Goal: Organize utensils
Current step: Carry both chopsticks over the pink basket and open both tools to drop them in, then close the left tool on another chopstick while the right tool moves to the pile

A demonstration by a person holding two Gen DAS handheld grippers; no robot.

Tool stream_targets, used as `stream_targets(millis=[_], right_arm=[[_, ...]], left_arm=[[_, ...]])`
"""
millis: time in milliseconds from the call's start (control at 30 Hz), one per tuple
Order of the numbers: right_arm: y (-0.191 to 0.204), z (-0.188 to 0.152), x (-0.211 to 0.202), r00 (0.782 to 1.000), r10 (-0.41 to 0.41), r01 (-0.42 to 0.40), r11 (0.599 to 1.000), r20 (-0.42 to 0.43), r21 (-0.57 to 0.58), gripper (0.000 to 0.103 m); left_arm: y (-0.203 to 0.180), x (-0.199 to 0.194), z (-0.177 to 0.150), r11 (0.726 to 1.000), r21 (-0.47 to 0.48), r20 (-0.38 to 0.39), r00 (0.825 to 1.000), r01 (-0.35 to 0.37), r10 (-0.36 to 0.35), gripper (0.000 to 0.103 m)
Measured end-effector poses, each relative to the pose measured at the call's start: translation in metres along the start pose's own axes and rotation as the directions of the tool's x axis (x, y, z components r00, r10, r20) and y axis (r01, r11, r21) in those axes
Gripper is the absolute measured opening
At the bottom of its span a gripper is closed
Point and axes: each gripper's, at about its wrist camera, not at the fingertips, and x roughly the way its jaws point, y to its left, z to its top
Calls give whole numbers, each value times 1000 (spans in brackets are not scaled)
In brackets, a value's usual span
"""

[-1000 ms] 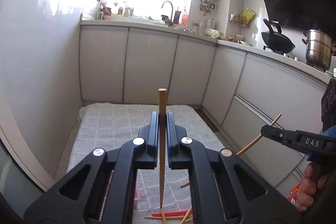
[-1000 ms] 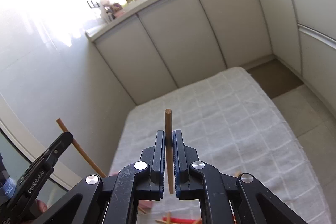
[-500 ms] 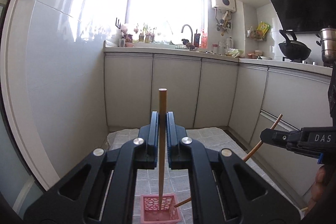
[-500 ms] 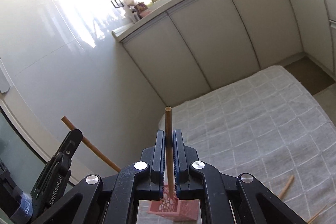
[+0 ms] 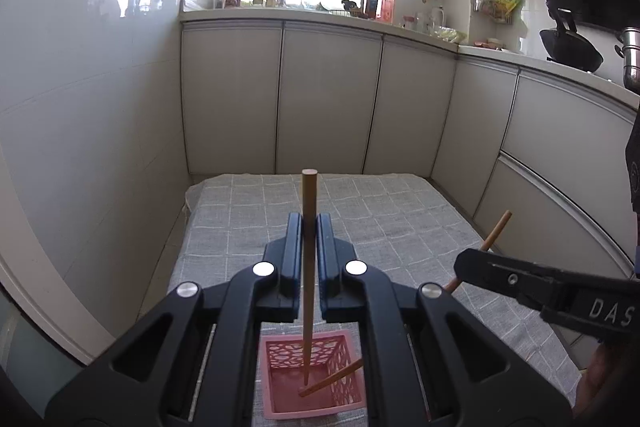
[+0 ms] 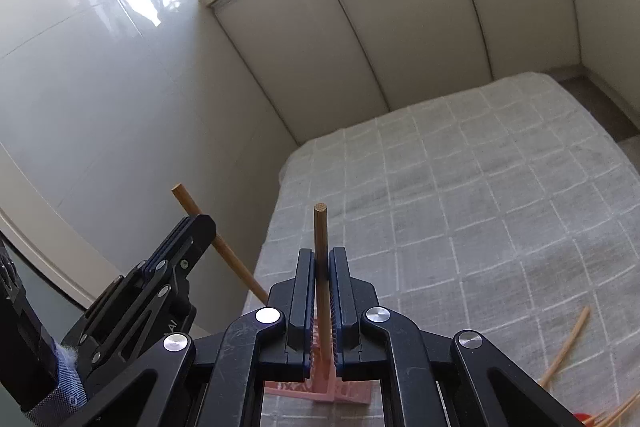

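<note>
My left gripper (image 5: 309, 227) is shut on a wooden chopstick (image 5: 309, 247) held upright; its lower tip is inside the pink lattice basket (image 5: 316, 403). My right gripper (image 6: 322, 263) is shut on a second wooden chopstick (image 6: 321, 239); in the left wrist view that gripper (image 5: 464, 265) sits to the right and its chopstick (image 5: 496, 231) slants down so its lower end (image 5: 332, 381) rests in the basket. The left gripper (image 6: 200, 227) and its chopstick (image 6: 188, 203) show at the left of the right wrist view. The basket (image 6: 340, 393) lies just under the right gripper.
A grey checked cloth (image 5: 380, 219) covers the floor. Loose chopsticks (image 6: 568, 347) and something red (image 6: 580, 417) lie at the cloth's near right. White cabinets (image 5: 328, 99) ring the far and right sides; a glossy wall (image 5: 80, 107) stands on the left.
Both grippers have tilted downward and moved over the basket. Both chopstick tips now sit inside it. Both grippers stay shut.
</note>
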Motion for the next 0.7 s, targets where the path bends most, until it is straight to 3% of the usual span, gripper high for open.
stream_targets(millis=[267,500,633,700], right_arm=[[-11,1,30,999,-11,13,999,-50,43,7],[-22,8,30,998,30,-24,995,-53,100,11],[-25,12,17,998,37,-32,994,-42,107,20],[-26,15,9,998,44,-40,993,-35,110,35]], left_arm=[[0,7,-1,996,-60,-42,997,68,-70,8],[1,10,1,981,-134,-51,988,137,-145,10],[-4,4,6,982,-130,-56,988,134,-143,35],[-5,1,9,984,-126,-62,989,127,-136,41]])
